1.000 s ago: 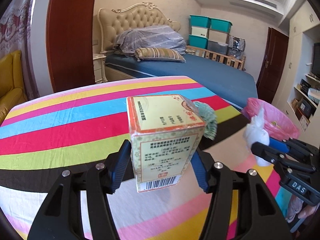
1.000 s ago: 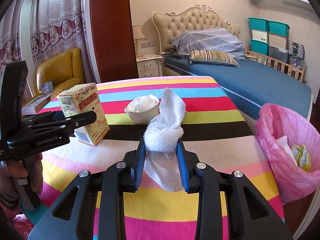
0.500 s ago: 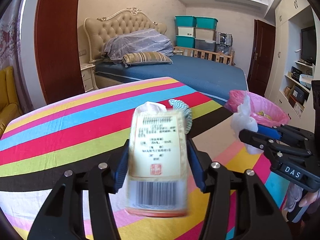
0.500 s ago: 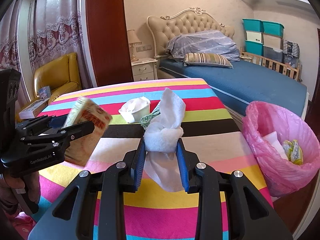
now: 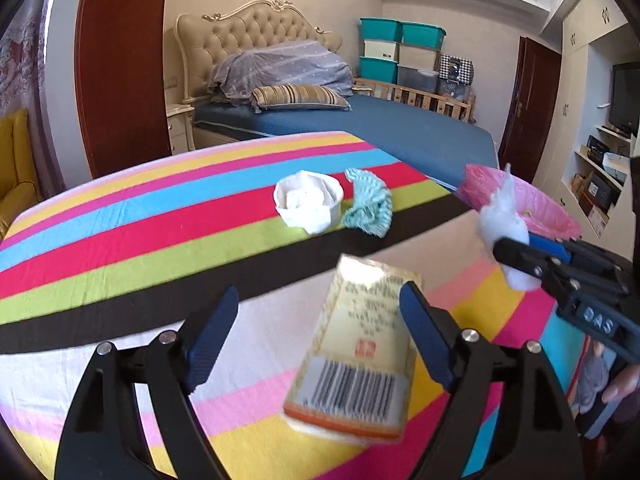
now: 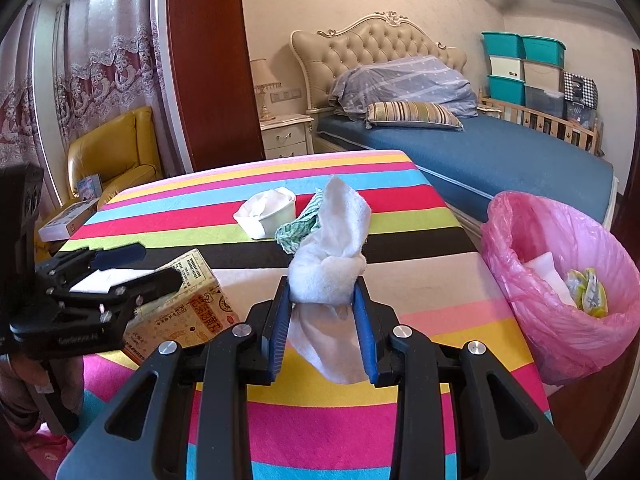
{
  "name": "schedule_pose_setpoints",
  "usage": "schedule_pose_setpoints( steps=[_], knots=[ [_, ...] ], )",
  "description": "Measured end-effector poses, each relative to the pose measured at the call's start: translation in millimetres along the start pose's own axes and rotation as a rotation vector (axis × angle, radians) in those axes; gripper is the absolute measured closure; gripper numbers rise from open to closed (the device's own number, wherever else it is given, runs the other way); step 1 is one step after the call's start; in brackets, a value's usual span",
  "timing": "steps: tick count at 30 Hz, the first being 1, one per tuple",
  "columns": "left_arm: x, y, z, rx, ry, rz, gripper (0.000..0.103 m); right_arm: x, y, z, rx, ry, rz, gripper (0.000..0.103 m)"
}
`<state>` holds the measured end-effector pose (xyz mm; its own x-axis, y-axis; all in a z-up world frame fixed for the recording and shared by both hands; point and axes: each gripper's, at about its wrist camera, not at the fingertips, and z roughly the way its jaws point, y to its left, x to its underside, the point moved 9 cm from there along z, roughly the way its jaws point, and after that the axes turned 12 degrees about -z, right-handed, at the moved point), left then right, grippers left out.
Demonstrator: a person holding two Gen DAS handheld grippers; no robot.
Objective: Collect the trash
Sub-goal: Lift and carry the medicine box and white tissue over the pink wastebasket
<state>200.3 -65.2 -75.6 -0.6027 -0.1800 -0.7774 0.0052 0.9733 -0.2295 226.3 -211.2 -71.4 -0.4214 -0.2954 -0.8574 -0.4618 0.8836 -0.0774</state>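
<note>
Four trash pieces are showing: one yellow cardboard medicine box (image 5: 360, 354), one white paper cup (image 5: 308, 201), one teal crumpled wrapper (image 5: 370, 208), one white tissue wad (image 6: 332, 264). The left gripper (image 5: 316, 336) fingers are opening; the barcoded box is lying between them, long axis pointing away, touching the right finger. The right gripper (image 6: 322, 320) fingers are clamping the tissue.

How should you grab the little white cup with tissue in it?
Pinch the white paper cup across its side walls, coming from the near edge of the table. It stands upright with round sides, and the teal cloth crowds its right side.
</note>
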Motion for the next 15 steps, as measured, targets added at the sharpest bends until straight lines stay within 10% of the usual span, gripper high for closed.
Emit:
schedule_pose_setpoints(
  steps=[12,15],
  knots=[
    [20.2,-14.3,-7.3,0.031,0.057,0.073,0.02,11.0,5.0,-11.4,-0.008,0.003,-0.02,0.073],
    [24.5,-22.0,-5.2,0.033,0.076,0.114,0.04,12.4,6.8,-13.4,-0.012,0.002,-0.023,0.073]
  ],
)
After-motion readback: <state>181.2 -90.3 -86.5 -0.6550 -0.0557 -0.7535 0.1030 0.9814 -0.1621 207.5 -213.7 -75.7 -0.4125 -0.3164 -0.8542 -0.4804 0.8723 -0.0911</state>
